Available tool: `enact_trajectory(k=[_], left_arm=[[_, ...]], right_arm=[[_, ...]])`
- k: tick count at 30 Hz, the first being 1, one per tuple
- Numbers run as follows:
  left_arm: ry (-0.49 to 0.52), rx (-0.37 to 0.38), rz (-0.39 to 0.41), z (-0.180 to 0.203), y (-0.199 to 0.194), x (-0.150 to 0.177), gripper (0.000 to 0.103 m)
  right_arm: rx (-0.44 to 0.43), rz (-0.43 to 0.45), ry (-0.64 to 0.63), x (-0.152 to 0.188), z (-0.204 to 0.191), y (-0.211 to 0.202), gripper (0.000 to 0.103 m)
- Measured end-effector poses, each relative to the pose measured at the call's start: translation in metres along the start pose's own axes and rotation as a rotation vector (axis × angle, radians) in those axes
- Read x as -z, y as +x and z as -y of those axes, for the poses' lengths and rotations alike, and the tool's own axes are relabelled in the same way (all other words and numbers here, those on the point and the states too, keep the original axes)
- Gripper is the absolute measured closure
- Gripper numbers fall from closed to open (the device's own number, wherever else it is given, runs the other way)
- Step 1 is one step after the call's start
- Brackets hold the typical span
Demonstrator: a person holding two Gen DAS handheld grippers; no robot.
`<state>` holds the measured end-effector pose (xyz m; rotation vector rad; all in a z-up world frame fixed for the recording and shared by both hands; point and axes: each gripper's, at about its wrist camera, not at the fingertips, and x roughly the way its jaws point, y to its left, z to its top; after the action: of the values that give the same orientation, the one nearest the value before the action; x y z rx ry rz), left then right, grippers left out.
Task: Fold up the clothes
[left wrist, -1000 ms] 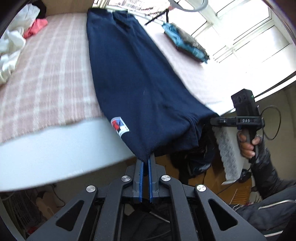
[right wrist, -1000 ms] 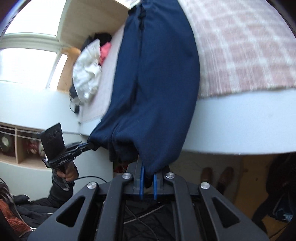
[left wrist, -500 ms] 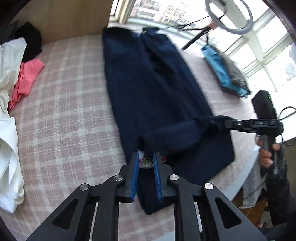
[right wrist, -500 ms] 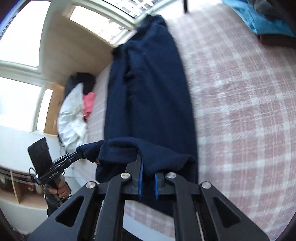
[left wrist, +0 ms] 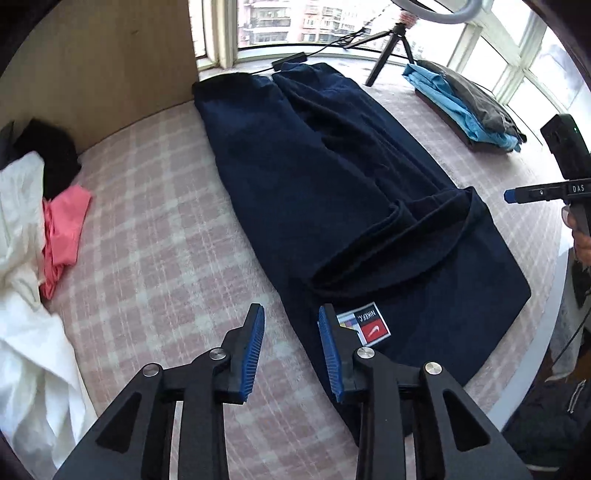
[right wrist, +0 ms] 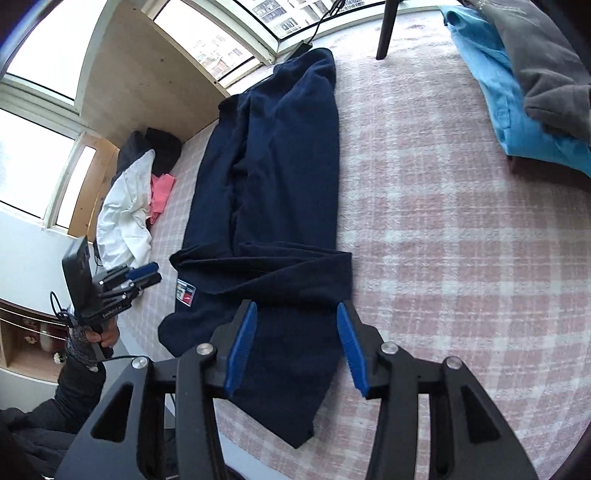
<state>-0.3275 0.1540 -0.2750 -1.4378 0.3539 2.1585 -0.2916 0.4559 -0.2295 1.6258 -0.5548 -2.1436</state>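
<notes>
Hem of navy trousers (left wrist: pixel 332 192) now flipped onto bed (left wrist: pixel 155 236), first fold laid; left tongs (left wrist: pixel 290 347) and right tongs (right wrist: pixel 295 347) opening, empty.

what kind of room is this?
Likely a bedroom by a bay window: a bed with a pink plaid cover, loose clothes piled on it, and apartment blocks outside the windows.
</notes>
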Motion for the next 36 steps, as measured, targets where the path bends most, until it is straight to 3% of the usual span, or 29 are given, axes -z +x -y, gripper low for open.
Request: enact_trajectory(k=[5, 8, 11, 14, 17, 20, 22, 25, 29, 34, 36], left_arm=[[0.200, 0.045, -0.038, 0.021, 0.027, -0.010, 0.073], [0.229, 0.080, -0.071, 0.021, 0.039, -0.014, 0.073], [0.227, 0.084, -0.079, 0.020, 0.044, -0.023, 0.073], [0.109, 0.041, -0.072, 0.000, 0.045, -0.049, 0.070], [0.036, 0.094, -0.057, -0.017, 0.035, -0.064, 0.070], [0.148, 0.110, -0.052, 0.001, 0.018, -0.062, 0.065], [0.230, 0.122, -0.059, 0.022, 0.015, -0.061, 0.055], [0.384, 0.147, -0.088, 0.058, 0.020, -0.065, 0.055], [0.523, 0.116, -0.129, 0.087, 0.042, -0.083, 0.055], [0.585, 0.105, -0.186, 0.091, 0.066, -0.098, 0.055], [0.575, 0.105, -0.197, 0.085, 0.071, -0.103, 0.055]], right_arm=[[0.077, -0.009, -0.039, 0.016, 0.004, 0.012, 0.058], [0.127, -0.013, -0.089, 0.017, -0.002, 0.023, 0.058], [0.158, -0.029, -0.125, 0.006, -0.008, 0.040, 0.058], [0.190, -0.017, -0.150, -0.011, -0.009, 0.048, 0.058], [0.203, 0.038, -0.126, -0.026, -0.009, 0.039, 0.058], [0.192, 0.033, -0.227, -0.028, -0.027, 0.030, 0.058], [0.229, -0.004, -0.304, -0.026, -0.040, 0.033, 0.058], [0.218, -0.038, -0.371, -0.029, -0.046, 0.042, 0.058], [0.224, -0.102, -0.531, -0.045, -0.065, 0.061, 0.058], [0.131, -0.224, -0.730, -0.061, -0.095, 0.086, 0.058], [0.138, -0.258, -0.767, -0.067, -0.097, 0.096, 0.058]])
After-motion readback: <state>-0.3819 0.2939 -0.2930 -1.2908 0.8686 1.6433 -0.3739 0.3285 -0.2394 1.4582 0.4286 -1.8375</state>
